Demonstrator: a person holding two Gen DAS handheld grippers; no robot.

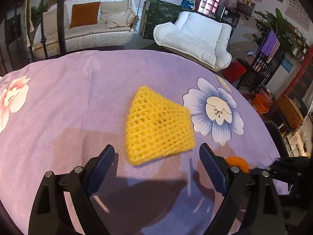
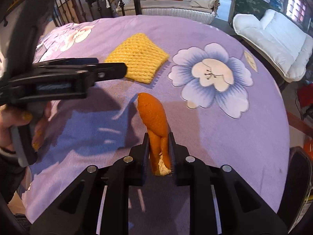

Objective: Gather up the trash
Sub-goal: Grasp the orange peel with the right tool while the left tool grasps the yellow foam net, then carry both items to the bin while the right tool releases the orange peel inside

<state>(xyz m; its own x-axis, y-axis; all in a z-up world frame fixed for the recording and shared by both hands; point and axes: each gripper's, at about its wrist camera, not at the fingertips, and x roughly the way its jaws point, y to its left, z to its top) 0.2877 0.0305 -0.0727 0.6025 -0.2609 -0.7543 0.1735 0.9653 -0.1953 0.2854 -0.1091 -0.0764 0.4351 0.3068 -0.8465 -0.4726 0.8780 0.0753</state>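
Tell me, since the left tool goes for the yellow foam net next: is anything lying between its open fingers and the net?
Nothing visible does. The left tool is open, and the yellow foam net lies just ahead on bare purple cloth. The orange peel is off to the side, clamped in the right tool.

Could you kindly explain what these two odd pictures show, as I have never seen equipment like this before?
There is no robot here: a person holds a two-finger tool in each hand, and each carries a wide-angle camera looking along its fingers. One picture is from the left tool, which is open and aimed at a yellow foam net lying on the purple flowered tablecloth. The other is from the right tool, shut on a strip of orange peel. The left tool also shows there, at the left.
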